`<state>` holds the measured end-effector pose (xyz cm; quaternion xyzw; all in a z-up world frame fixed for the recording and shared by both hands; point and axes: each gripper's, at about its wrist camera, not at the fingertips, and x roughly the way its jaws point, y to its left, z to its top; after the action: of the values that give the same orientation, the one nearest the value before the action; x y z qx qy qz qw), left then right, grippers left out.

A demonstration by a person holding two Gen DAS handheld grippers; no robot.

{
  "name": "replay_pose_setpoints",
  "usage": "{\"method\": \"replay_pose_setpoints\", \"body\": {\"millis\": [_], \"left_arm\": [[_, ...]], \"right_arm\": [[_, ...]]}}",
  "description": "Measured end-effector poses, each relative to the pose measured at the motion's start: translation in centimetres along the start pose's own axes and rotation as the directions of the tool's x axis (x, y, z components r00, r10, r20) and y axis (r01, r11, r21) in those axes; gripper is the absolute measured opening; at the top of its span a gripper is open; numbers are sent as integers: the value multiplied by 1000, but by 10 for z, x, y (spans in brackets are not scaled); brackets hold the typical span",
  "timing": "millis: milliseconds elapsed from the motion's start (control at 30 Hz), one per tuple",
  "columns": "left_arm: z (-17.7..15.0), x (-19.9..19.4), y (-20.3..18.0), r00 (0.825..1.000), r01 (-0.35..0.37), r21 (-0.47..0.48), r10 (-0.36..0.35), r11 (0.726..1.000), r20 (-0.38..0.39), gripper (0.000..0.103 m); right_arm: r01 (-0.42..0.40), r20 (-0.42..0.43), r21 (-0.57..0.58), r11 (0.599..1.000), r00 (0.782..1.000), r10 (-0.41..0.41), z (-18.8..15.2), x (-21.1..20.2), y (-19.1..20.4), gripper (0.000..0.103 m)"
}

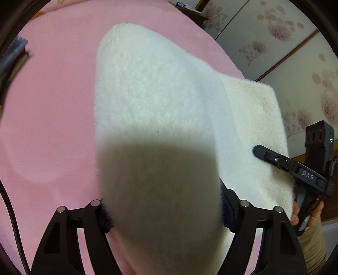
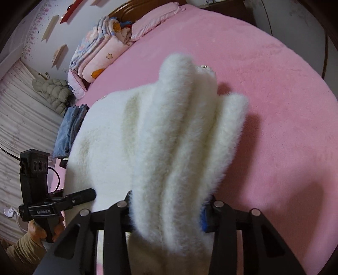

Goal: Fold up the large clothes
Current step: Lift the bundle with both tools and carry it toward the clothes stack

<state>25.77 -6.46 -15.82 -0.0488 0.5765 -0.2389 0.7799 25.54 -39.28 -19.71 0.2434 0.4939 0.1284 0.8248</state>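
Observation:
A white fluffy garment [image 1: 152, 95] lies partly on the pink bed [image 1: 52, 105], with its near end lifted toward both cameras. My left gripper [image 1: 164, 211] is shut on a broad, flat part of it, and the fabric fills the gap between the pads. In the right wrist view the same garment [image 2: 173, 131] is bunched into long folds, and my right gripper [image 2: 166, 213] is shut on the bunch. A finger of the right gripper [image 1: 272, 157] shows at the garment's right edge. A finger of the left gripper [image 2: 82, 195] shows at its left edge.
The pink bed [image 2: 274, 105] stretches far to the right. Folded quilts [image 2: 99, 52] and a pillow [image 2: 156, 19] lie at its head. Jeans [image 2: 69, 129] and a puffer jacket [image 2: 52, 91] are at the left side. Floral sliding doors [image 1: 285, 52] stand beyond the bed.

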Motion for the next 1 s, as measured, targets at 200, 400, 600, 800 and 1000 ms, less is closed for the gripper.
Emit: {"method": "replay_pose_setpoints", "body": {"millis": [200,400,600,800,1000], "left_arm": [[-31,-59,-1,999,-37,36,35,999,39,71],[-77,-127,21,996,-66,44,63,997,66,71],[-115,-190,76,992,-98,7,97,995,86,71],[-118,-235,126,984,-134,-50,139,990,115,71],[-102,-281,200,978,-150,-105,164,983,131,71]], "right_arm": [[-4,-9,-26,1000,1000,4,-32,-21,47,38],[-56,-5,-26,998,998,56,-71,-34,102,37],[-111,-26,-64,992,994,110,-94,-30,168,37],[-167,-65,-111,980,985,160,-98,-7,235,37],[-214,-99,-153,965,975,200,-75,37,318,37]]}}
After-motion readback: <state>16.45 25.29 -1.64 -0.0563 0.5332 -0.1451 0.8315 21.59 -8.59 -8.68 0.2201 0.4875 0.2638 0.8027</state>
